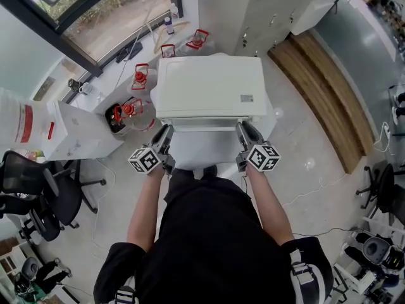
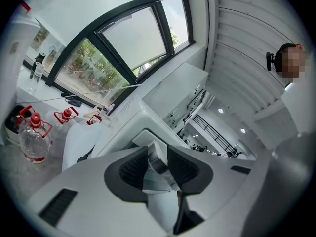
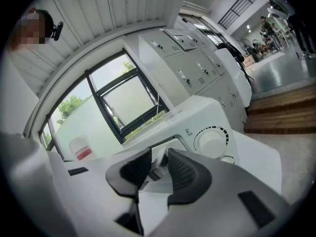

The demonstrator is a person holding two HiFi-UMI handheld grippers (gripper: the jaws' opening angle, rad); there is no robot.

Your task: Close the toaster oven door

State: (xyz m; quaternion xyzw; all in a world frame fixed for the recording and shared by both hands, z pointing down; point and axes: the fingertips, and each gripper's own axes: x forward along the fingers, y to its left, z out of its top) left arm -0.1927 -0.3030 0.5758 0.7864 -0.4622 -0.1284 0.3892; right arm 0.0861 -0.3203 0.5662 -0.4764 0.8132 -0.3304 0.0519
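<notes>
A white toaster oven (image 1: 209, 87) stands on a white stand in front of me, seen from above in the head view. Its door (image 1: 204, 147) hangs out toward me from the front. My left gripper (image 1: 166, 133) is at the door's left end and my right gripper (image 1: 245, 132) at its right end. In the left gripper view the dark pads (image 2: 185, 168) are shut on the metal door handle (image 2: 156, 163). The right gripper view shows the same handle (image 3: 156, 171) pinched between that gripper's pads (image 3: 183, 172), with the oven's white dial (image 3: 212, 140) just beyond.
Water bottles with red caps (image 1: 130, 109) sit on the floor left of the oven, below a window (image 1: 107, 11). A white box (image 1: 76, 132) and an office chair (image 1: 38, 189) are at the left. Lockers (image 1: 272, 5) and a wooden step (image 1: 329, 87) lie to the right.
</notes>
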